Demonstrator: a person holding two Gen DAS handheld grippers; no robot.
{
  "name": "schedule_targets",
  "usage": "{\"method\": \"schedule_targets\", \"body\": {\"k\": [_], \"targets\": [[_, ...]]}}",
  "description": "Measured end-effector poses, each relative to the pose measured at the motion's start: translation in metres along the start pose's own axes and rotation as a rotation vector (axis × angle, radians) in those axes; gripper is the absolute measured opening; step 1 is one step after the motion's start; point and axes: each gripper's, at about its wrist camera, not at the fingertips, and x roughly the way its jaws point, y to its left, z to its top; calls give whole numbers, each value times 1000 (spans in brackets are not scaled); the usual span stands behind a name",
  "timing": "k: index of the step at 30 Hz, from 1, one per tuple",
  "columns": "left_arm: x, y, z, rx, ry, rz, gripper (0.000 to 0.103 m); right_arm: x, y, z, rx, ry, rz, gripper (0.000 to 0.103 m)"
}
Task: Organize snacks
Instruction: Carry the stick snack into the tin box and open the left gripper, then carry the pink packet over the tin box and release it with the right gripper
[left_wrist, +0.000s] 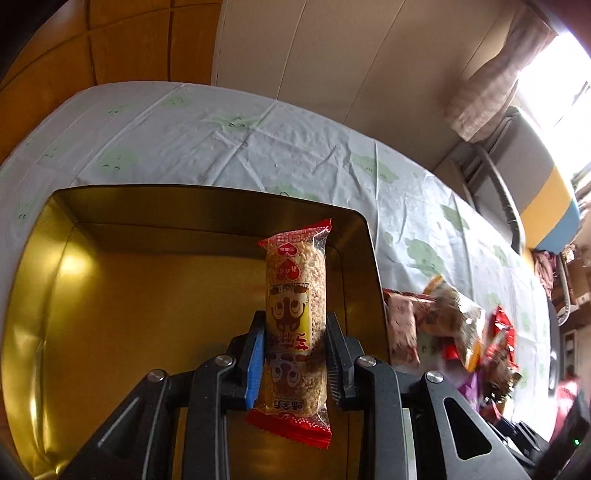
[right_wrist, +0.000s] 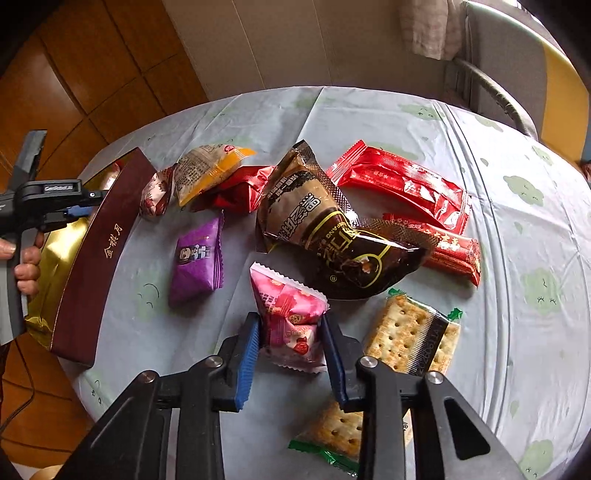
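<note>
The left gripper (left_wrist: 295, 347) is clamped on a puffed-rice bar (left_wrist: 295, 317), held over the gold-lined gift box (left_wrist: 110, 295); the bar's lower end is partly hidden behind the jaws. The right gripper (right_wrist: 291, 338) has its pads pressed against a pink wrapped snack (right_wrist: 290, 319) lying on the tablecloth (right_wrist: 517, 240). Its arm covers part of a cracker pack (right_wrist: 336, 432). The loose snack pile (left_wrist: 454, 328) beside the box is blurred in the left view.

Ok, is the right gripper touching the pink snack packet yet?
Touching. In the right wrist view both blue pads of the right gripper press against the sides of the pink snack packet, which lies on the tablecloth, with no gap visible at either pad.
</note>
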Motion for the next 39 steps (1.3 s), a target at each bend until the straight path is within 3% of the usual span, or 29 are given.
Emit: {"method": "schedule_targets", "body": {"k": [3, 8, 22, 31, 39], "targets": [[11, 1, 4, -11, 17, -1, 30, -2, -1, -2, -5, -5, -3, 33], [-1, -2, -1, -10, -25, -12, 45, 0, 2, -2, -17, -15, -12, 33], [-86, 26, -93, 24, -206, 218, 45, -23, 26, -11, -59, -65, 12, 29], [-108, 43, -129, 12, -256, 281, 49, -42, 95, 4, -201, -114, 133, 29], [-118, 57, -143, -18, -263, 290, 51, -34, 183, 20, -354, -89, 230, 29]]}}
